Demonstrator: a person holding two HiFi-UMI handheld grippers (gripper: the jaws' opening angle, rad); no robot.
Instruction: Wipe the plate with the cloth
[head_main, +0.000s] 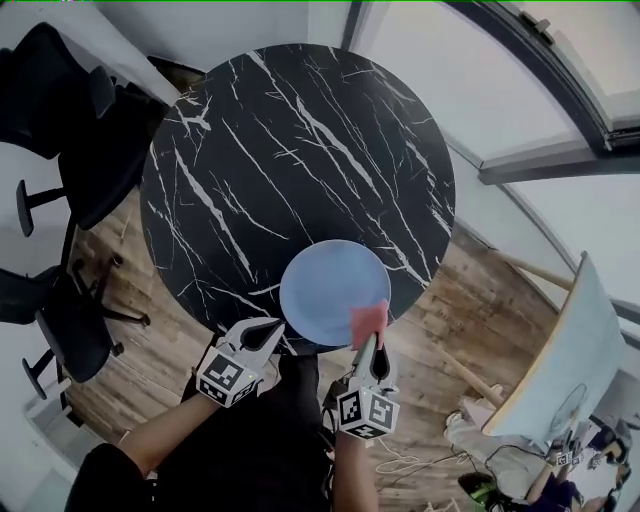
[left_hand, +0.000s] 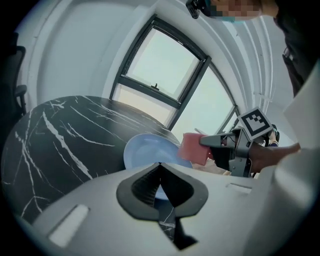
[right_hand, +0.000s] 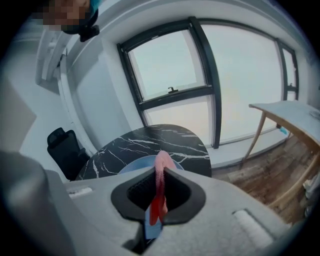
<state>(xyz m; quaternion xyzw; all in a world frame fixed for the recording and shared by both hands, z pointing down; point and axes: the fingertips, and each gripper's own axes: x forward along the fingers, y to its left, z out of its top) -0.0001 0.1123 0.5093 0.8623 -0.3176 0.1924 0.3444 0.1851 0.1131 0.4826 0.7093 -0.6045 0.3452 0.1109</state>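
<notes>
A pale blue plate (head_main: 331, 290) lies at the near edge of the round black marble table (head_main: 290, 150). My right gripper (head_main: 371, 347) is shut on a pink cloth (head_main: 367, 321), which hangs over the plate's near right rim. In the right gripper view the cloth (right_hand: 160, 185) stands pinched between the jaws, with the plate (right_hand: 137, 164) just beyond. My left gripper (head_main: 268, 331) is shut and empty, hovering at the plate's near left edge. The left gripper view shows the plate (left_hand: 147, 155), the cloth (left_hand: 194, 148) and the right gripper (left_hand: 207, 143) to the right.
Black office chairs (head_main: 70, 110) stand to the table's left. A light wooden table (head_main: 565, 360) stands at the right on the wooden floor. Large windows (right_hand: 200, 80) lie beyond the marble table.
</notes>
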